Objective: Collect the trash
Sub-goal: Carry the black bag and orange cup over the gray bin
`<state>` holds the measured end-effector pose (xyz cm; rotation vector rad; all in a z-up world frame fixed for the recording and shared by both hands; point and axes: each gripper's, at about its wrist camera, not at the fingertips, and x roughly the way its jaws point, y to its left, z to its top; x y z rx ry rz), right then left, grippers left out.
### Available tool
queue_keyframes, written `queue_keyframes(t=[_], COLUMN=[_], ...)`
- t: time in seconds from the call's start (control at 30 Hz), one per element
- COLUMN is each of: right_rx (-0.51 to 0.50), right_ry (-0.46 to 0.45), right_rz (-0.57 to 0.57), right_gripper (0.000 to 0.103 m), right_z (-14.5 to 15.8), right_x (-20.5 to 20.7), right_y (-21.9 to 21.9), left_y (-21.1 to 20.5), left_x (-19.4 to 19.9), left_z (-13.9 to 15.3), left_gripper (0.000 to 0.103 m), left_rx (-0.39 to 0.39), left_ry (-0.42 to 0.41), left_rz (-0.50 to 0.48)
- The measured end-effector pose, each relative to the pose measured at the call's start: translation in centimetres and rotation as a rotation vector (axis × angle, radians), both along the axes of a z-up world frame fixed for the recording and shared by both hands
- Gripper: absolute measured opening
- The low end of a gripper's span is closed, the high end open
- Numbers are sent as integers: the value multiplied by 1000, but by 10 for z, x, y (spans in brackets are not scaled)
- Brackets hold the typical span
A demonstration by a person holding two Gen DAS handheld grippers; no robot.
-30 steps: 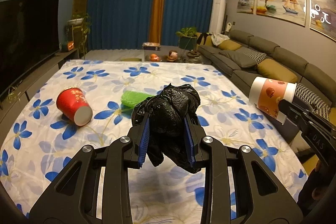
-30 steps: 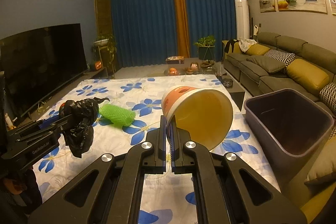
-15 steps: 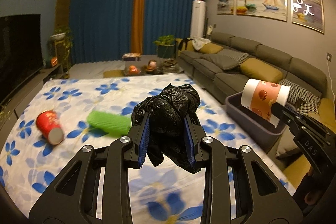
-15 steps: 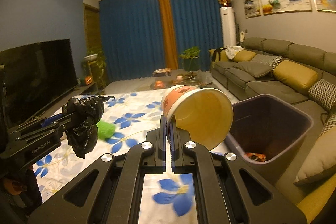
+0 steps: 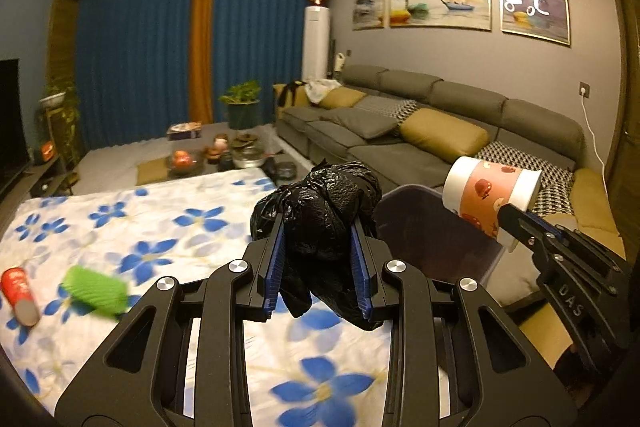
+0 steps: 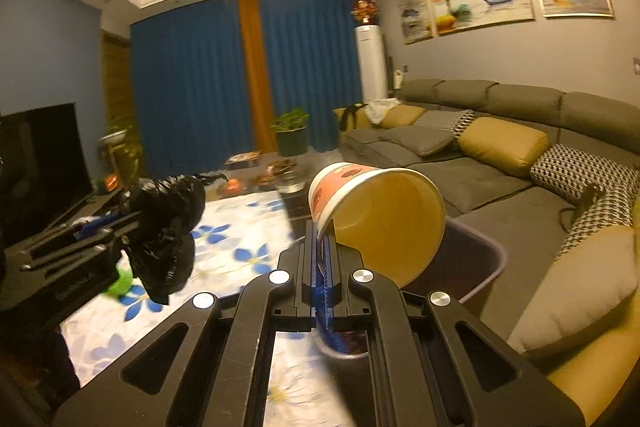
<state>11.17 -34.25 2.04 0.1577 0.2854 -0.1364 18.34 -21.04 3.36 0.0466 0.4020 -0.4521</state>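
Observation:
My left gripper (image 5: 318, 269) is shut on a crumpled black plastic bag (image 5: 324, 223), held in the air near the left rim of a dark purple bin (image 5: 440, 247). My right gripper (image 6: 323, 267) is shut on the rim of an orange patterned paper cup (image 6: 380, 219), lying on its side above the bin (image 6: 480, 267). From the left wrist view the cup (image 5: 490, 195) hangs over the bin's right side. The bag also shows in the right wrist view (image 6: 166, 227). A green crumpled piece (image 5: 96, 291) and a red cup (image 5: 18, 295) lie on the floral cloth.
The floral-cloth table (image 5: 160, 235) lies to the left of the bin. A grey sofa (image 5: 440, 131) with yellow cushions runs along the right wall. A low table with small items (image 5: 224, 151) and a plant stand beyond. A TV (image 6: 40, 163) is at left.
Both grippers have swung right, from over the table to the bin, carrying the bag and the cup. The red cup and green piece have slid to the far left of view.

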Motion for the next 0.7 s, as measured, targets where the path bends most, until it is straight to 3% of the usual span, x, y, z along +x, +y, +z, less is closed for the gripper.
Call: queue_keyframes(t=[0.3,0.7], right_rx=[17,24], right_ry=[11,40], right_rz=[-33,-36], right_gripper=[4,4], right_z=[-5,-13], right_x=[12,28], right_y=[-31,-38], left_y=[-54,-81], left_x=[28,48], left_z=[-16,-37], left_gripper=[29,29], left_rx=[20,30], left_ry=[31,78], left_rz=[-75,-129])
